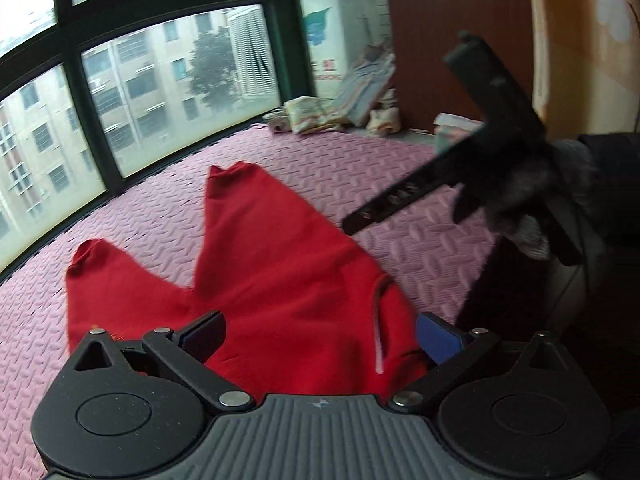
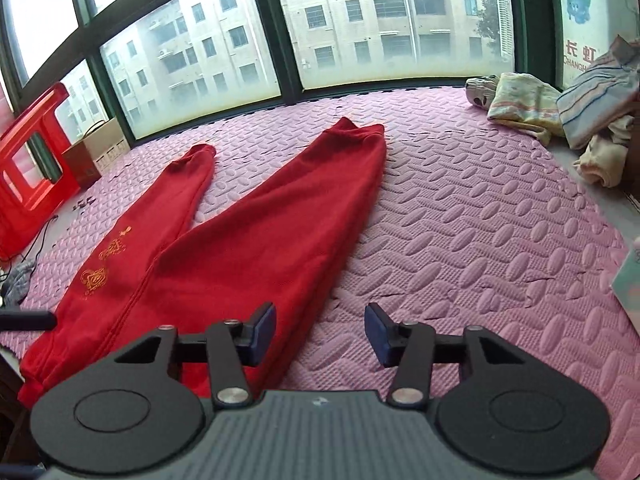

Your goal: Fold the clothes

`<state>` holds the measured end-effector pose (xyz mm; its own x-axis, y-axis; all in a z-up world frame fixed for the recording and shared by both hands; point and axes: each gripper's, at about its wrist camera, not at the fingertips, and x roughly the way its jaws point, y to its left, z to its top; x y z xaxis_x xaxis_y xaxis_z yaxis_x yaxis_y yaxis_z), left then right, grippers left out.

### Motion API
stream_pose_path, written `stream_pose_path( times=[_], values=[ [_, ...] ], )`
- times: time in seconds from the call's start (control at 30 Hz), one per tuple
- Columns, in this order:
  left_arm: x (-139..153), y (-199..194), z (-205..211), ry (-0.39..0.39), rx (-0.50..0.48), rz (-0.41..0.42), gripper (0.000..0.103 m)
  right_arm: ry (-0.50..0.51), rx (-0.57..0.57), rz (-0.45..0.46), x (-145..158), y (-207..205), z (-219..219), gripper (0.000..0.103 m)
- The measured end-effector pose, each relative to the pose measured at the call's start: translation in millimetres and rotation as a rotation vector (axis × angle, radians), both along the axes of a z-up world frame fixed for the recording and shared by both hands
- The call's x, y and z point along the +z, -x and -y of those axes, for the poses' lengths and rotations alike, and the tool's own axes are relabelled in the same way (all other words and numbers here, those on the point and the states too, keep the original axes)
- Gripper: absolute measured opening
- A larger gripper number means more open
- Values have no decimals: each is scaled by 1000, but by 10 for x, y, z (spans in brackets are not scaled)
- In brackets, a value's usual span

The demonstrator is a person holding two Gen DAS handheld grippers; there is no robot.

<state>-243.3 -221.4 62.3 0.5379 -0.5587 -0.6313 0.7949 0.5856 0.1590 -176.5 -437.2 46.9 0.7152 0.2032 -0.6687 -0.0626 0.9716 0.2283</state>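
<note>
Red trousers [image 2: 240,248] lie flat on the pink foam mat [image 2: 480,220], legs spread in a V pointing toward the window, gold embroidery on the left leg. They also show in the left wrist view [image 1: 280,280]. My left gripper [image 1: 320,340] is open, its fingers wide apart over the waist end of the trousers. My right gripper [image 2: 320,332] is open and empty, above the mat at the right edge of the right leg. The right gripper also shows in the left wrist view [image 1: 472,148], raised at the right.
A heap of folded and loose clothes [image 2: 560,108] lies at the far right by the window. A red plastic stool [image 2: 32,168] and a cardboard box [image 2: 96,152] stand at the far left. Green-framed windows [image 2: 280,40] bound the mat's far side.
</note>
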Motion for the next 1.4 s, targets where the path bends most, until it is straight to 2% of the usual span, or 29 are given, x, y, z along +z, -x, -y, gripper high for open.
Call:
stream_pose_path(
  times=[0.13, 0.23, 0.37, 0.43, 0.53, 0.57, 0.6, 0.67, 0.83, 0.9, 1.0, 1.1, 1.13, 1.2, 1.4],
  values=[
    [-154, 10, 220, -43, -75, -42, 82, -35, -38, -25, 6, -214, 160, 41],
    [-252, 1, 318, -71, -87, -49, 78, -45, -47, -29, 23, -402, 231, 40],
    [-342, -48, 381, -86, -99, -84, 65, -37, -53, -30, 69, -713, 295, 38],
    [-359, -85, 390, -77, -96, -90, 63, -26, -59, -31, 75, -892, 317, 38],
    [-339, -185, 364, -55, -80, -108, 40, -20, -67, -41, 57, -1167, 331, 38],
    [-320, -237, 336, -32, -76, -133, 36, -18, -69, -45, 51, -1259, 336, 38],
    [-300, -289, 301, -9, -69, -162, 27, -13, -72, -48, 35, -1357, 335, 38],
    [-256, -392, 222, 40, -52, -219, 21, -3, -76, -55, 2, -1554, 332, 38],
    [-110, -601, 35, 169, -12, -339, 17, 15, -96, -79, -116, -2013, 344, 38],
    [-47, -648, -34, 211, -5, -361, 17, 7, -109, -94, -179, -2159, 357, 38],
    [3, -714, -117, 255, 4, -382, 16, -8, -126, -107, -255, -2311, 361, 34],
    [24, -775, -194, 289, 12, -403, 15, -11, -140, -110, -266, -2387, 352, 24],
    [25, -788, -217, 301, 13, -411, 15, -12, -145, -115, -261, -2399, 349, 14],
    [25, -809, -272, 327, 20, -422, 13, -11, -155, -117, -222, -2419, 343, 9],
    [82, -817, -556, 430, 60, -431, 12, -12, -152, -84, 109, -2469, 168, 8]
  ],
)
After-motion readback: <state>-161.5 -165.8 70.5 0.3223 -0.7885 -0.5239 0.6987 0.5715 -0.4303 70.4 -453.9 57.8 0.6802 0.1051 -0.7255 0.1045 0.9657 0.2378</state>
